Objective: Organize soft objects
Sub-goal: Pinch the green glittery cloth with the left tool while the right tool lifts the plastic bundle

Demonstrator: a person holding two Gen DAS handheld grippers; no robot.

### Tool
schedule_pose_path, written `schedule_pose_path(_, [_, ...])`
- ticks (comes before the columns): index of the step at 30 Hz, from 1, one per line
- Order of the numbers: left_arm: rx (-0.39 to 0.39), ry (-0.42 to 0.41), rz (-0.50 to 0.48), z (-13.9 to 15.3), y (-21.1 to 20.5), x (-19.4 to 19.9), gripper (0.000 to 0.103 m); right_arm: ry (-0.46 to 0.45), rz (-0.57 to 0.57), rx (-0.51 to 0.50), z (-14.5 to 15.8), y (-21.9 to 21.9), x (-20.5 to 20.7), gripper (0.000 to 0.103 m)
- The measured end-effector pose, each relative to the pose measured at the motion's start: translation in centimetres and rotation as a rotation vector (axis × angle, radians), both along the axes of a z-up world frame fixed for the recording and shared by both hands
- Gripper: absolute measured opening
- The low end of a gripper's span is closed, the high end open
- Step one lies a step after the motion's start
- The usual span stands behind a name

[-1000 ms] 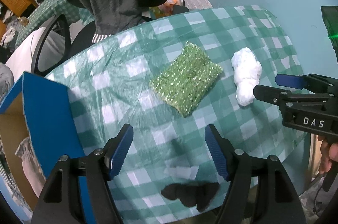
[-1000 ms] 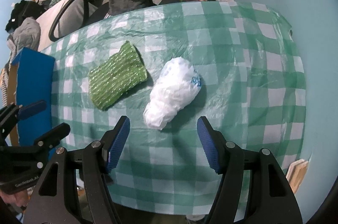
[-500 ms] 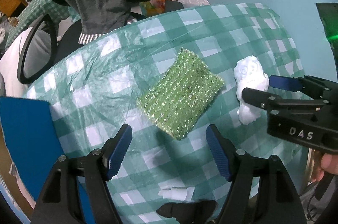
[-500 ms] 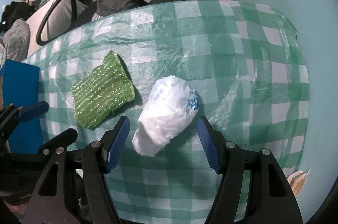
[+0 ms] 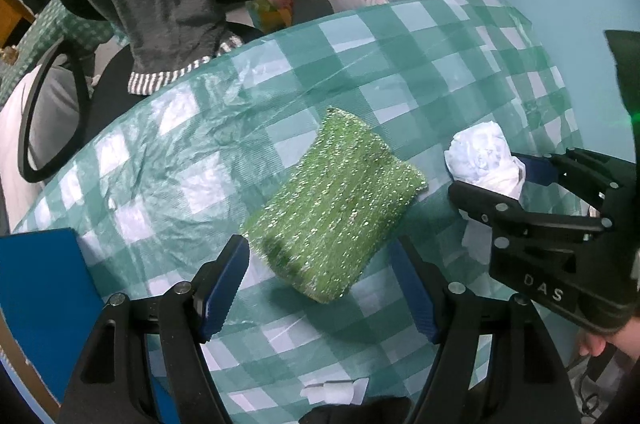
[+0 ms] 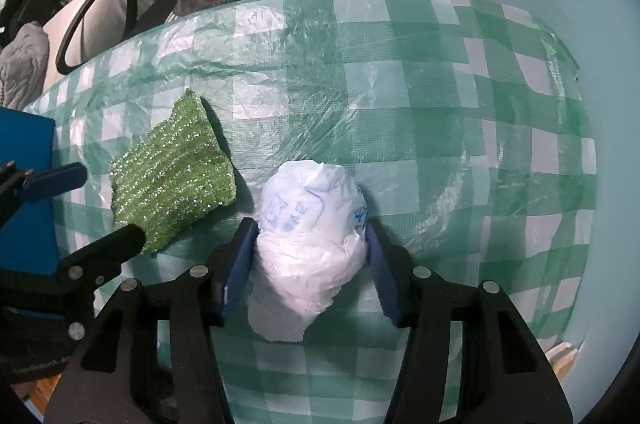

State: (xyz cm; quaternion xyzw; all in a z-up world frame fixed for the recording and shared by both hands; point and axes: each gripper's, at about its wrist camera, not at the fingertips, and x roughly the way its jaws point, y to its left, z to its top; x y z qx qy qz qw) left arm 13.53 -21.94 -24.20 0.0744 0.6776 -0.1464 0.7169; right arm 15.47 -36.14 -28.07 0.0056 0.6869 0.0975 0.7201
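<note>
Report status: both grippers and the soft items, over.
Right gripper closing on white plastic bag. Left gripper open, above green sponge. Nothing in the way.

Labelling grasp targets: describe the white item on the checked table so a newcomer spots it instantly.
On the green-and-white checked tablecloth, look to the right of the glittery green knitted pad. The crumpled white plastic bag with faint blue print lies there, squeezed between the right tongs: pale, smooth, wadded, unlike the flat sparkly pad.

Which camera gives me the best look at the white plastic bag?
The right wrist view: the white plastic bag sits whole and central between the right gripper fingers, which have just been closing on it. The left wrist view shows it sideways, partly hidden behind that gripper.
</note>
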Motion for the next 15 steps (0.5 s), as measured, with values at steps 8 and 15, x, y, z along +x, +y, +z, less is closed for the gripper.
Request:
schedule_pose_path(8, [-0.005, 0.02, -0.053, -0.9, -1.2, 0.2, 0.075, -0.032, -0.004, 0.002, 1.1, -0.8, -0.8, 0.048])
schedule_pose_path(15, [0.009, 0.029, -0.075, -1.6, -1.7, 1.0, 0.075, -0.041, -0.037, 0.019, 2.0, -2.2, -1.2, 0.048])
